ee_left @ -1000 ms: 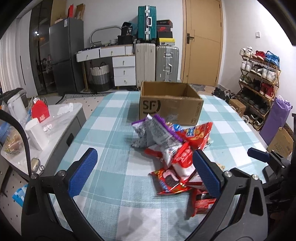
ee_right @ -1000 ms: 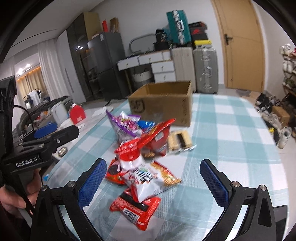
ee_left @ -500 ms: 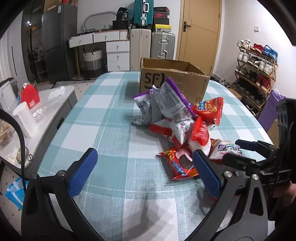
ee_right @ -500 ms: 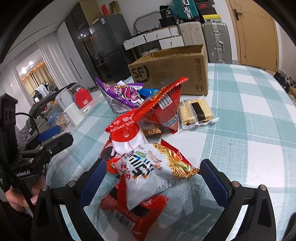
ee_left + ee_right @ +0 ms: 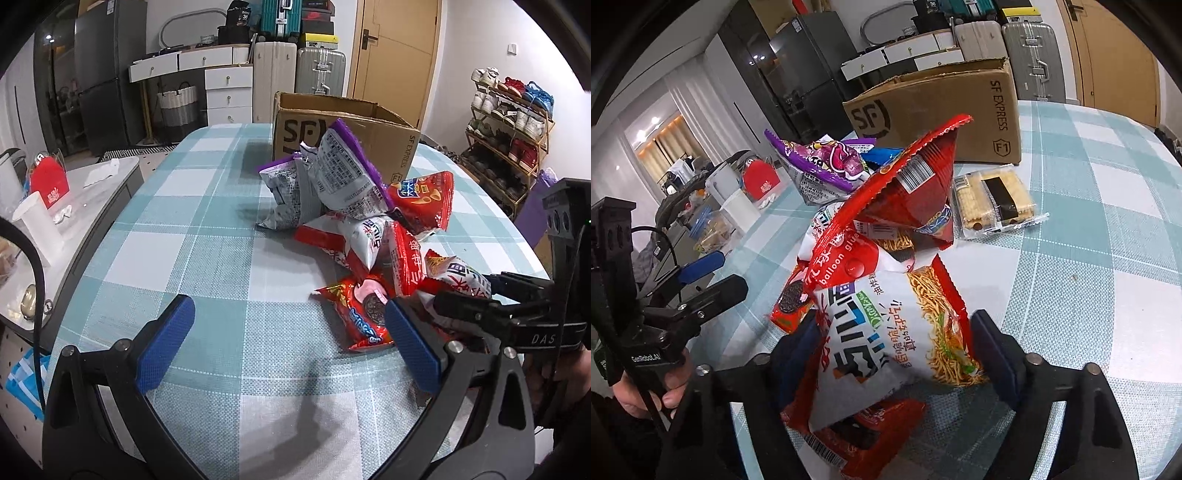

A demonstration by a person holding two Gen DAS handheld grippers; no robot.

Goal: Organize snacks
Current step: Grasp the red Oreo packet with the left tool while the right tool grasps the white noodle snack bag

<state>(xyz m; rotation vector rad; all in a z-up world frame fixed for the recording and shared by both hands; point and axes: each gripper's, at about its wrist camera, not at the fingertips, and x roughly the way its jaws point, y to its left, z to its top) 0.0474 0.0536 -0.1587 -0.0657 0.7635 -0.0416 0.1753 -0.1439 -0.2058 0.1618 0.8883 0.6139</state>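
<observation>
Right wrist view is showing my right claw (image 5: 894,350) closing around the white noodle packet (image 5: 897,332), which is sitting between my two pads at the near edge of the snack heap (image 5: 871,229). The packet is filling the gap and the pads look to be right at its sides, but I cannot tell whether they are pressing it yet, so I am judging this as the grasping step of the first pick. Beyond my fingers the cardboard box (image 5: 942,110) is standing open-topped, past the heap. Next I am needing to finish the squeeze on the packet alone, without catching the red wrapper (image 5: 871,432) lying under it, then lift and carry it forward to the box.

The left wrist view is giving what this one is not: my left claw (image 5: 288,339) is hanging released over bare checked tablecloth (image 5: 207,258), nothing between its pads, with the heap just beyond its right pad and the cookie packet (image 5: 365,310) nearest. Only the right view is showing the clear wafer pack (image 5: 993,201) lying apart, beside the box.
</observation>
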